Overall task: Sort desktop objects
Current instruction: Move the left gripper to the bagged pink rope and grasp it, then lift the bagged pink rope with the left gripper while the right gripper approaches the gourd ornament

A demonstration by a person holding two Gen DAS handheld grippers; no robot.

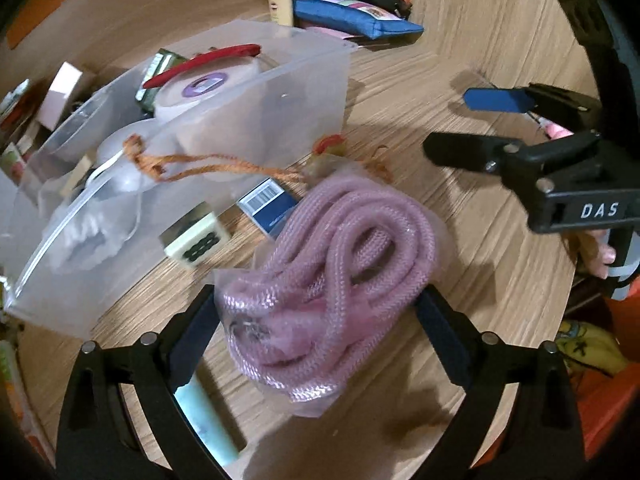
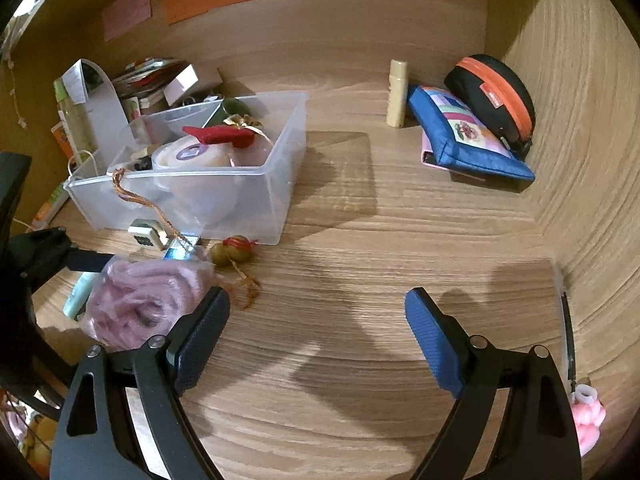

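The left gripper (image 1: pixel 316 320) tilts steeply down with its jaws spread wide on either side of a bagged coil of pink rope (image 1: pixel 320 280) that lies on the wooden counter (image 1: pixel 460 280); whether the pads touch the bag I cannot tell. The right gripper (image 2: pixel 318 336) hangs nearby with open, empty jaws over bare wood. Farther back stand a clear plastic bin (image 2: pixel 256 196) full of small items, then a blue pouch (image 2: pixel 468 136) and a black-and-orange case (image 2: pixel 492 96) against the corner walls.
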